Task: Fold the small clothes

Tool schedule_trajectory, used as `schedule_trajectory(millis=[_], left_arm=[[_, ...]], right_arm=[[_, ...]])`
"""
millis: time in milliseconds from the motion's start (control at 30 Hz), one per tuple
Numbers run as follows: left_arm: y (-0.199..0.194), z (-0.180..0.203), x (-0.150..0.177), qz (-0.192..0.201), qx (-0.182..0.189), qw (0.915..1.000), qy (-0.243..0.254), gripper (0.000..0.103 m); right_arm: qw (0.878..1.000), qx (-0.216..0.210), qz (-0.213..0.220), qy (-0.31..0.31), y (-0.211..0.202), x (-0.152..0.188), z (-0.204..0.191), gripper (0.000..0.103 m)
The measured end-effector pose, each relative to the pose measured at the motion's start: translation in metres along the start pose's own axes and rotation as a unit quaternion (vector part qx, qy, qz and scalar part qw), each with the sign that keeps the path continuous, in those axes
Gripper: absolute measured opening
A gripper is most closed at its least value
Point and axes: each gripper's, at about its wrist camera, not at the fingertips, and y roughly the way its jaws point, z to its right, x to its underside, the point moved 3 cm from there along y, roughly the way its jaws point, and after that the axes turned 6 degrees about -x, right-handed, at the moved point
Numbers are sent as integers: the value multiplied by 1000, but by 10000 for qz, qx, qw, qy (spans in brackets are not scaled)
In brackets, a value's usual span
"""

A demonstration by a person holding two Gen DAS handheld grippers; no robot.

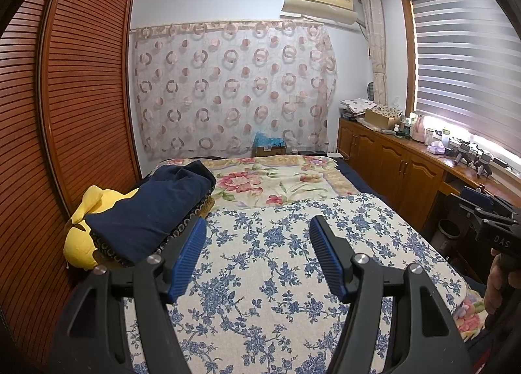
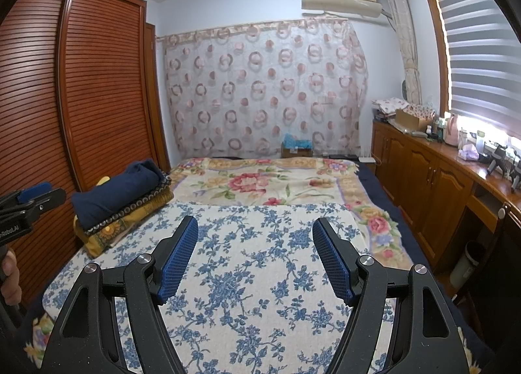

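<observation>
Clothes sit in a folded stack at the bed's left edge, against the slatted wardrobe (image 1: 65, 87): a navy garment (image 1: 146, 211) lies on top, a dark piece with a ring-patterned edge (image 2: 143, 203) and a yellow sunflower-print piece (image 2: 114, 234) lie under it, and something bright yellow (image 1: 81, 237) pokes out at the wardrobe side. The blue-flowered white cloth (image 1: 276, 276) spread over the bed's near half lies flat, with nothing loose on it. Both tools hover above that cloth, the left gripper (image 1: 257, 253) and the right gripper (image 2: 254, 256) each with its blue pads spread wide and holding nothing. This fits either a pile just completed or a pause before another piece is brought. If more folding comes, I'd judge the flat cloth the best working surface: pinch the fabric at two corners, keep the edges level, and lay it down smooth.
</observation>
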Motion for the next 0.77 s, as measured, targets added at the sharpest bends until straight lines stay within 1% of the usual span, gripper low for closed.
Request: schedule_trajectory(millis=[767], left_arm=[[-5,6,-3,22,34,10000,38,66]], right_arm=[[10000,-32,-5,14,-1,1,-1,75]])
